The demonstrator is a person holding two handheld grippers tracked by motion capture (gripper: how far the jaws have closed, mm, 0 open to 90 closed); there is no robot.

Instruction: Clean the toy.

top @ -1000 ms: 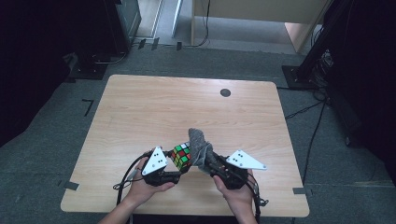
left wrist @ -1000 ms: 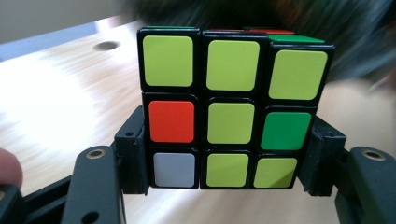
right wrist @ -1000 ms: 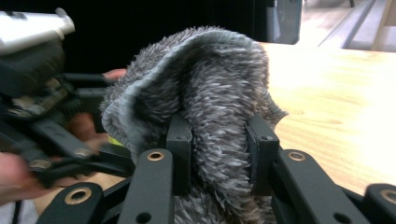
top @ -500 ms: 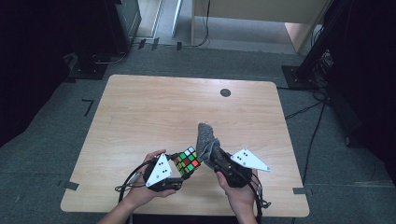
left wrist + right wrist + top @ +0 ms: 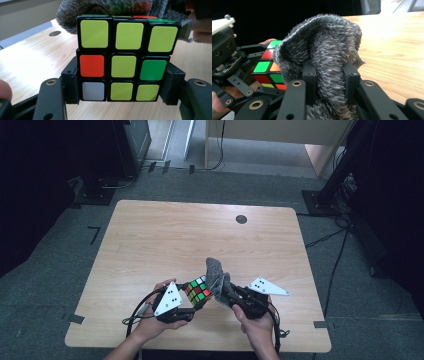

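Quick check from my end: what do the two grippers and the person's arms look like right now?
Both grippers are black, with flat black jaws carrying round metal-ringed holes. The left gripper and right gripper each bear a pale three-cornered plate with dark dots, and a black cable loops off each. The forearms are bare, with no sleeves in view.

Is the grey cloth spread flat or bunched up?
Bunched up: the grey cloth stands in a folded clump, pinched between the right tongs and pressed against the puzzle cube.
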